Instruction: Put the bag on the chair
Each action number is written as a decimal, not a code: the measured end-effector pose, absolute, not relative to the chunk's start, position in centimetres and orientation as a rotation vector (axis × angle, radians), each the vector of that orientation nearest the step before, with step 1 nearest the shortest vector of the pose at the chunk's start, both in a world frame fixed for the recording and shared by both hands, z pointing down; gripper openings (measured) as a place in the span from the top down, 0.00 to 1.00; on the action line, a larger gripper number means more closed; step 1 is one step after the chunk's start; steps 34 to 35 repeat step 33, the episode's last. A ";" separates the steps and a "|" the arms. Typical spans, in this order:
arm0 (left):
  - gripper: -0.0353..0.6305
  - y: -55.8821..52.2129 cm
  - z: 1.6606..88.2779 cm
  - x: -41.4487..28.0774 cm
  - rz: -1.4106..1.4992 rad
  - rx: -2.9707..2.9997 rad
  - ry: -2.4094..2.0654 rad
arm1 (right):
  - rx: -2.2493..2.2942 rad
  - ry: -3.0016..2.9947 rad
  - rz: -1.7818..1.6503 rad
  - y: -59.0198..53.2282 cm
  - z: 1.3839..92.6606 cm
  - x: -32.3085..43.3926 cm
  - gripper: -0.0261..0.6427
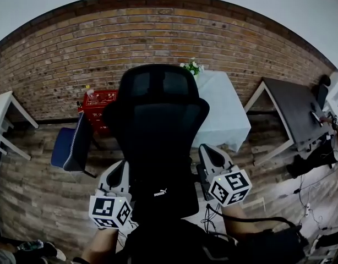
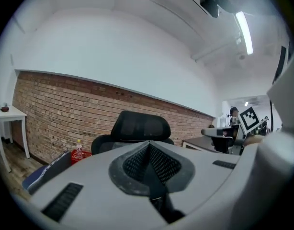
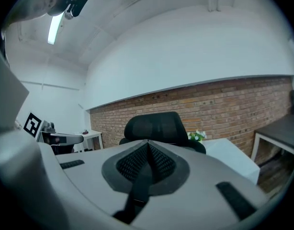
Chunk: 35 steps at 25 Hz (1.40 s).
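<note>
A black office chair (image 1: 158, 106) with a headrest stands in front of me, its back facing the brick wall. A black bag (image 1: 163, 194) with a small white logo hangs low in front of the backrest, between my two grippers, and hides the seat. My left gripper (image 1: 118, 174) holds the bag's left side, shut on a black strap (image 2: 157, 195) that runs out between its jaws. At the bag's right side, my right gripper (image 1: 210, 155) is likewise shut on a black strap (image 3: 137, 191). I cannot tell whether the bag rests on the seat.
A blue padded chair (image 1: 71, 143) and a red crate (image 1: 101, 104) stand left of the office chair. A white-clothed table (image 1: 227, 111) with flowers (image 1: 192, 66) stands behind it. A dark table (image 1: 294, 110) and floor cables (image 1: 306, 202) lie to the right, and a white table (image 1: 3, 108) is at far left.
</note>
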<state>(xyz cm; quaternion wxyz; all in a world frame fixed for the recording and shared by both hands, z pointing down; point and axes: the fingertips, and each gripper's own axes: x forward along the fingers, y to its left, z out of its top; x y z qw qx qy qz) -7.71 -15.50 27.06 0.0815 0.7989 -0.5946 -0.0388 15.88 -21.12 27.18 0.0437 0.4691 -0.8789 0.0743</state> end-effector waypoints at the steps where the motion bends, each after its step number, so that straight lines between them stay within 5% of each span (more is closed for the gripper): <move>1: 0.93 -15.3 26.9 -7.5 -0.118 2.394 -1.767 | 1.439 -2.684 0.217 -21.0 27.1 16.0 0.94; 35: 0.93 -14.6 23.8 -6.6 -0.166 2.477 -1.731 | 1.431 -2.674 0.111 -21.0 25.6 16.5 0.94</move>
